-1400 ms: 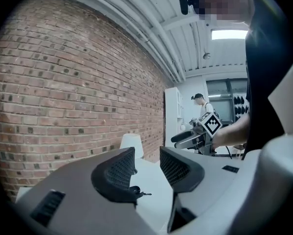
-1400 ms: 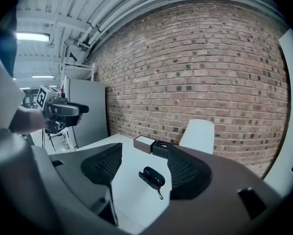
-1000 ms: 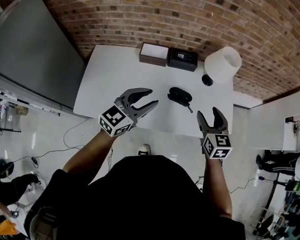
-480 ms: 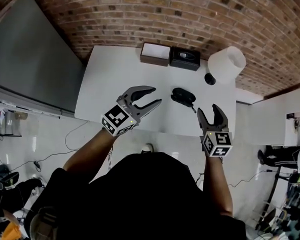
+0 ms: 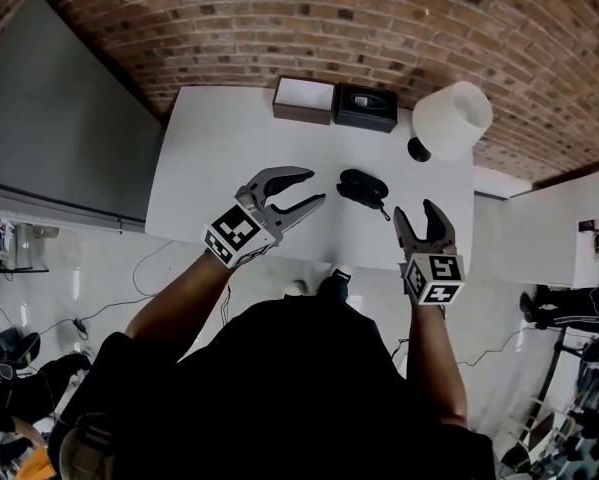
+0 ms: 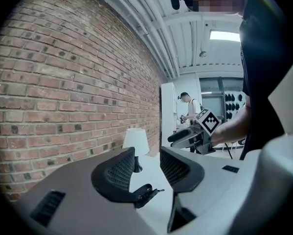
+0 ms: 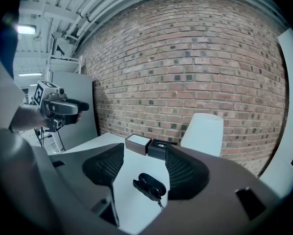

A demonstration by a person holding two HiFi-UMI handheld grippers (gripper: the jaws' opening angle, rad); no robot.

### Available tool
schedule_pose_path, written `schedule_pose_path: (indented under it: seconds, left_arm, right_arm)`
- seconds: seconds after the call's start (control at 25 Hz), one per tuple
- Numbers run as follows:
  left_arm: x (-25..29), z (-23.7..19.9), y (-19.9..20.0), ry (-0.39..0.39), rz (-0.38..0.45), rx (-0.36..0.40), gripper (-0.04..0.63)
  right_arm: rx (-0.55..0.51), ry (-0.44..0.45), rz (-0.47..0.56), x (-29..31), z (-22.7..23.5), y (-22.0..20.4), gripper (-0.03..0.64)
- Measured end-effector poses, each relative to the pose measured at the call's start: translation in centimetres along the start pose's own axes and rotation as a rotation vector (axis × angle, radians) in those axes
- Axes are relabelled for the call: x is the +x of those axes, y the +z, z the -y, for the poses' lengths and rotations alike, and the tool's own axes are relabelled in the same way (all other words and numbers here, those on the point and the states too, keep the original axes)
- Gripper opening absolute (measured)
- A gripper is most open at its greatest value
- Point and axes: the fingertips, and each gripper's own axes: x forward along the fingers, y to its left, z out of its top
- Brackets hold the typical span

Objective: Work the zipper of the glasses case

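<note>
Glasses case (image 5: 362, 188) flat on white table (image 5: 219, 158), near its middle, untouched; zipper pull (image 5: 383, 213) trailing toward 4 o'clock.
Left gripper (image 5: 314, 188) at 9 o'clock of case, just beside it, not touching; jaws partly apart, nothing clamped. Right gripper (image 5: 419, 211) at 4 o'clock, near; jaws wide, just now closing a little, case ahead of the gap, no pad on it. White-topped box (image 5: 304, 98) and black box (image 5: 367, 108) side by side at 12 o'clock, far table edge. White lamp (image 5: 451, 118) at 2 o'clock.
</note>
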Motion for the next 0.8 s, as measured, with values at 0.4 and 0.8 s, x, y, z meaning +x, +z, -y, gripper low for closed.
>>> schedule_pose_path:
  seconds: [0.4, 0.8]
  left_arm:
    - [6.0, 0.0, 2.5, 0.049, 0.0, 0.036, 0.178]
    - [11.5, -0.3, 2.9, 0.112, -0.043, 0.019, 0.178]
  right_arm:
    - [-0.003, 0.059, 0.011, 2.4, 6.2, 0.3, 0.27]
    - [-0.013, 0.155, -0.015, 5.2, 11.1, -0.6, 0.265]
